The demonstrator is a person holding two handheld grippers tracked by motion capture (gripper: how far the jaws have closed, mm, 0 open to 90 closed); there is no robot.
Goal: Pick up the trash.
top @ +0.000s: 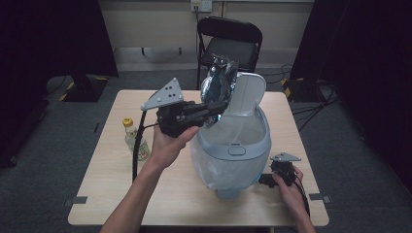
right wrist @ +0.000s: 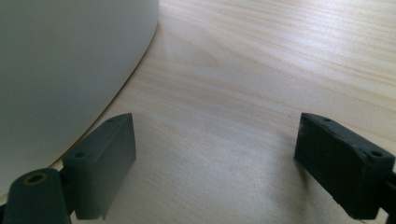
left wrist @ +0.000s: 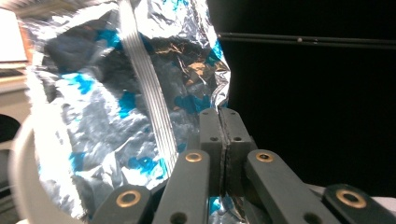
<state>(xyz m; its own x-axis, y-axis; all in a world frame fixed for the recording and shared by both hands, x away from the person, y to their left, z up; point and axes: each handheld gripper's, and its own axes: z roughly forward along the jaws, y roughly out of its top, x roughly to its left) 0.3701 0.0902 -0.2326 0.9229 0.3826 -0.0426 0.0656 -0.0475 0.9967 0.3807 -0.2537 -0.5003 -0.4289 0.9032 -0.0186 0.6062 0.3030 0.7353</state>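
Left gripper [top: 214, 110] has its fingers [left wrist: 211, 140] pinched tight on the edge of a crinkled foil bag [top: 219, 80], held above the open bin [top: 236, 145], just in front of its raised lid [top: 247, 92]. My read: the bag is being dropped in. Centre it over the bin mouth and lower before release; light foil will likely drift or catch the rim. Right gripper [top: 266, 180] rests on the surface [top: 170, 194] beside the bin's base, fingers [right wrist: 105, 163] spread wide, holding nothing. Bottle [top: 131, 138] stands left of the bin, well apart.
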